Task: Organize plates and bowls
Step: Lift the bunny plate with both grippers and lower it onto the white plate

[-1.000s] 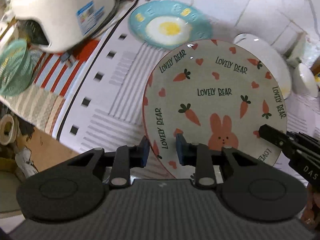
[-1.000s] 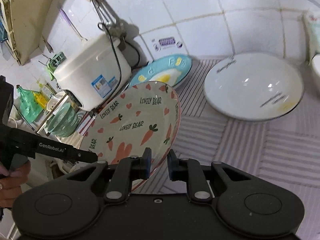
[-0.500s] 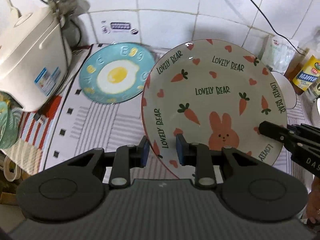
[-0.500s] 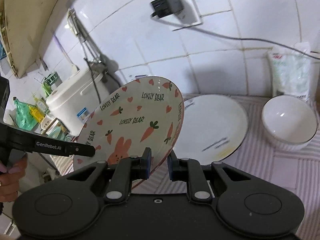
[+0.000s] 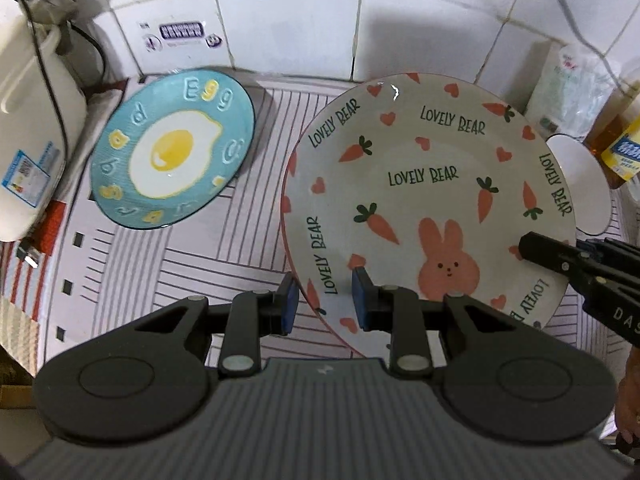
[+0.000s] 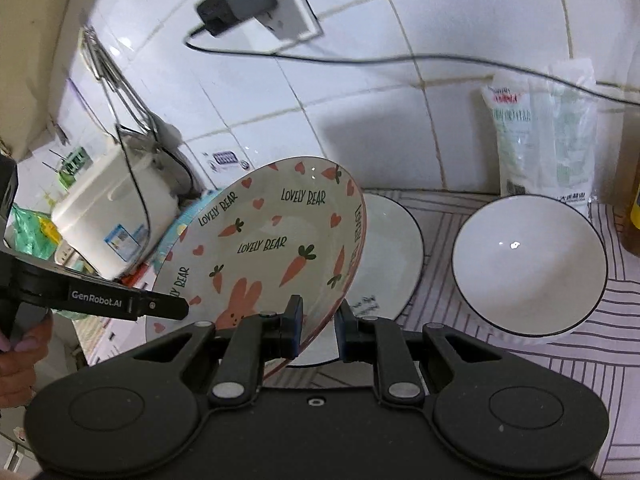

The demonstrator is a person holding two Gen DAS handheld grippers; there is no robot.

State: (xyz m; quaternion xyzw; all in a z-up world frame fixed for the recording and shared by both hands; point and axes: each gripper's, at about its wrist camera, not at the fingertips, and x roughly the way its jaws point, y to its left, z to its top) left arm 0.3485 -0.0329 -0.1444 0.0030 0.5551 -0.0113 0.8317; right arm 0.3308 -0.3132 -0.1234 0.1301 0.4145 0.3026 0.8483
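Observation:
Both grippers hold the cream "Lovely Bear" carrot plate (image 5: 424, 200) above the counter. My left gripper (image 5: 322, 306) is shut on its near left rim. My right gripper (image 6: 318, 326) is shut on its opposite rim, and its fingers (image 5: 560, 260) show at the plate's right edge in the left wrist view. The plate (image 6: 264, 248) is tilted in the right wrist view. A blue egg plate (image 5: 172, 152) lies flat at the back left. A white plate (image 6: 392, 252) lies under the held plate, with a white bowl (image 6: 528, 264) to its right.
A white rice cooker (image 5: 28, 136) stands at the far left with its cord. A plastic bag (image 6: 548, 128) and a yellow-labelled bottle (image 5: 624, 148) stand against the tiled wall at the right. A striped mat (image 5: 180, 264) covers the counter. A charger (image 6: 236, 4) hangs on the wall.
Both grippers have carried the carrot plate to the right and tilted up; the white plate and white bowl have come under and beside it, and the rice cooker has slid to the left.

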